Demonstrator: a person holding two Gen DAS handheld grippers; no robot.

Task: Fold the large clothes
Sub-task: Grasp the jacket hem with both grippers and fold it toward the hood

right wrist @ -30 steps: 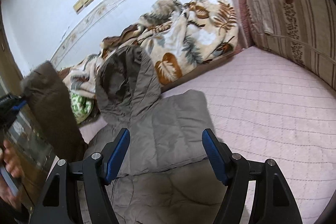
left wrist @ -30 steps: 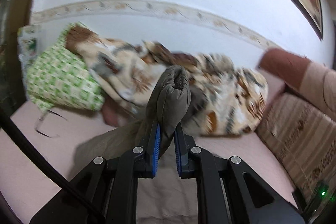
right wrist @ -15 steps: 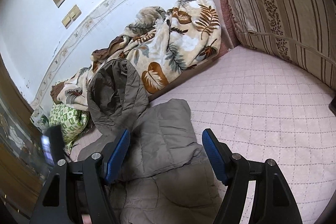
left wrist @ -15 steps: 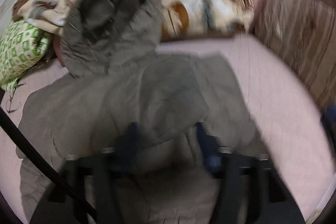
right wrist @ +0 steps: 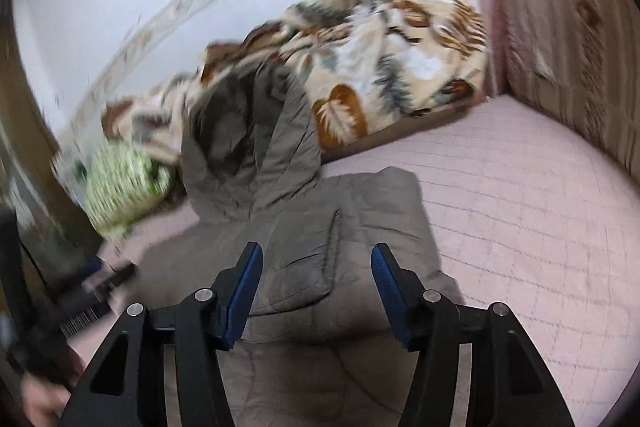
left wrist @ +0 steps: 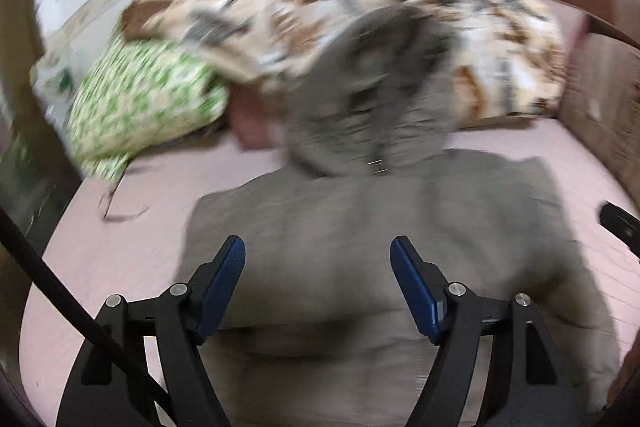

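A grey-brown padded hooded jacket (left wrist: 360, 247) lies on the pink quilted bed cover (left wrist: 120, 251), its hood (left wrist: 372, 95) up against the blanket. Both sleeves are folded in over its body (right wrist: 348, 239). My left gripper (left wrist: 318, 259) hovers over the jacket's middle, its jaws opening, with nothing pinched between the blue pads. My right gripper (right wrist: 316, 267) hangs above the folded sleeve near the jacket's right side, its jaws closing, and its pads press on nothing. The left gripper's black body (right wrist: 92, 291) shows blurred at the left edge of the right wrist view.
A leaf-patterned blanket (right wrist: 392, 67) is heaped along the white wall behind the jacket. A green-and-white patterned cushion (left wrist: 148, 107) lies at the back left. A striped sofa cushion (right wrist: 568, 39) stands at the right. Bare pink cover (right wrist: 520, 207) stretches to the jacket's right.
The left gripper let go of the sleeve it held up, opened wide and dropped low over the jacket. The right gripper shifted left over the folded sleeve and its jaws narrowed.
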